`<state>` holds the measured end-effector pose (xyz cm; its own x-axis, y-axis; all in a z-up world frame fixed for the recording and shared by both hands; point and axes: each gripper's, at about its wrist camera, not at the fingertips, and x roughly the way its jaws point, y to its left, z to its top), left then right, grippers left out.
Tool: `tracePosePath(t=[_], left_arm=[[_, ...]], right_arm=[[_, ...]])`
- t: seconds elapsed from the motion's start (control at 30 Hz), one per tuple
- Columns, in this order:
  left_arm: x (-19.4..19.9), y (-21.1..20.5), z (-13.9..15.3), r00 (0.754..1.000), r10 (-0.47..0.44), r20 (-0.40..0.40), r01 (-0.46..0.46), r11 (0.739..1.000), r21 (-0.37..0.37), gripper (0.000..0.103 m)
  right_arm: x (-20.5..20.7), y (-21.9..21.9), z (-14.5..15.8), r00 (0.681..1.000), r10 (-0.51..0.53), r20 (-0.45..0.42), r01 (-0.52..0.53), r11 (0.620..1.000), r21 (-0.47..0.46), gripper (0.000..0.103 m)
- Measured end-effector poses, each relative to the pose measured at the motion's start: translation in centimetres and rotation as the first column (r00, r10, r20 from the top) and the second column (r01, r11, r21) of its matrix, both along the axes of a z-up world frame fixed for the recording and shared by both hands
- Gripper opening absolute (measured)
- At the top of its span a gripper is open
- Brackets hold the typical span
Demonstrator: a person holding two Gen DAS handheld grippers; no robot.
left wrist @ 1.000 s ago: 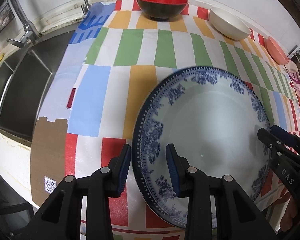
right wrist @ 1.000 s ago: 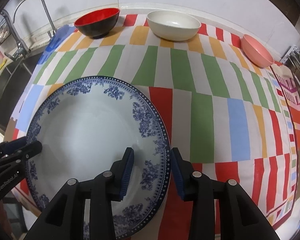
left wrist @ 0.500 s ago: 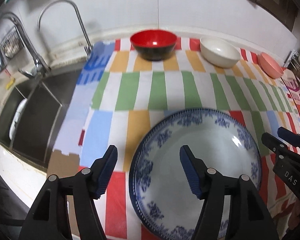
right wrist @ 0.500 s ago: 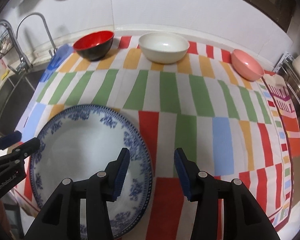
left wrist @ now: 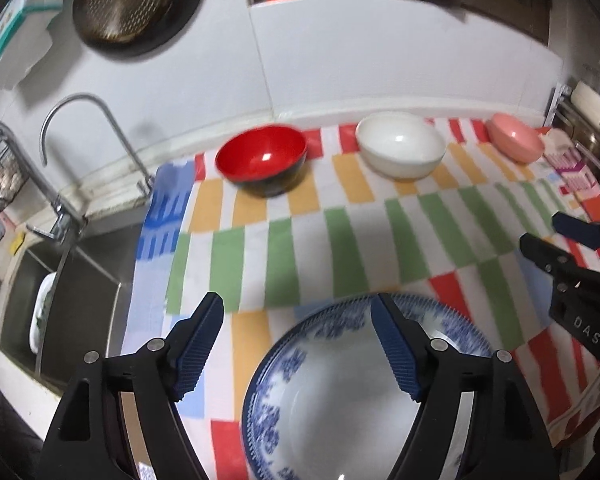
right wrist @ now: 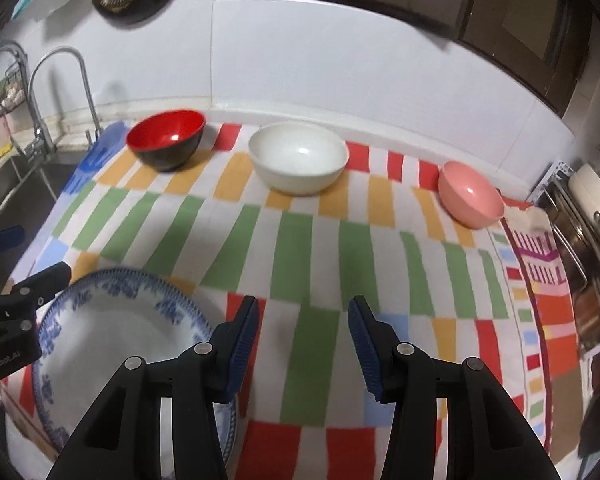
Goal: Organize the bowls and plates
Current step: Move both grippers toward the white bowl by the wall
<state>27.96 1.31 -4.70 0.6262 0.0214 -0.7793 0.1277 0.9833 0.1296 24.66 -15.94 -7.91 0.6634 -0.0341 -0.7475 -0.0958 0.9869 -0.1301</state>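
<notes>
The blue-patterned plate [left wrist: 340, 400] lies flat at the bench's near left edge. Left gripper [left wrist: 296, 344] jaws are opening, empty; right gripper [right wrist: 302, 344] jaws stand apart, empty. A careless reach could nudge the plate off.

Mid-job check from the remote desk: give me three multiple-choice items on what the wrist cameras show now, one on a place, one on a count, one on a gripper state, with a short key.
1. Where is the blue-patterned plate?
A. In the sink
B. On the striped cloth, near edge
C. Inside the white bowl

2. How many bowls stand along the wall?
A. Two
B. Three
C. Four

3. What does the right gripper hold?
A. Nothing
B. The plate's rim
C. The pink bowl

Key:
1 B: the plate lies flat on the cloth in front of both grippers.
2 B: red bowl, white bowl and pink bowl sit in a row.
3 A: only cloth shows between its blue pads; the left gripper is likewise empty, with its jaws opening above the plate.
</notes>
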Motion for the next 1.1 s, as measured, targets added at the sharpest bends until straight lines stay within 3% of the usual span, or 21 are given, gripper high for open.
tracePosePath(t=[0.1, 0.23, 0.5, 1.1], left_arm=[[1.0, -0.9, 1.2, 0.999, -0.028, 0.024, 0.028, 1.000, -0.012, 0.077], [2.2, -1.8, 2.6, 0.996, -0.046, 0.074, 0.046, 0.999, -0.001, 0.081], [5.7, -2.8, 3.8, 0.993, -0.063, 0.102, 0.066, 0.997, -0.028, 0.082], [15.7, -4.9, 1.8, 0.991, -0.099, 0.086, 0.103, 0.994, -0.045, 0.081]], right_arm=[[0.7, -0.8, 1.0, 1.000, 0.000, 0.012, 0.000, 0.999, 0.033, 0.047], [1.5, -1.7, 2.3, 0.999, -0.002, 0.043, -0.002, 0.996, 0.085, 0.061], [4.3, -3.2, 4.1, 0.997, -0.037, 0.070, 0.028, 0.992, 0.122, 0.061], [13.0, -5.8, 3.2, 0.995, -0.087, 0.058, 0.078, 0.987, 0.140, 0.061]])
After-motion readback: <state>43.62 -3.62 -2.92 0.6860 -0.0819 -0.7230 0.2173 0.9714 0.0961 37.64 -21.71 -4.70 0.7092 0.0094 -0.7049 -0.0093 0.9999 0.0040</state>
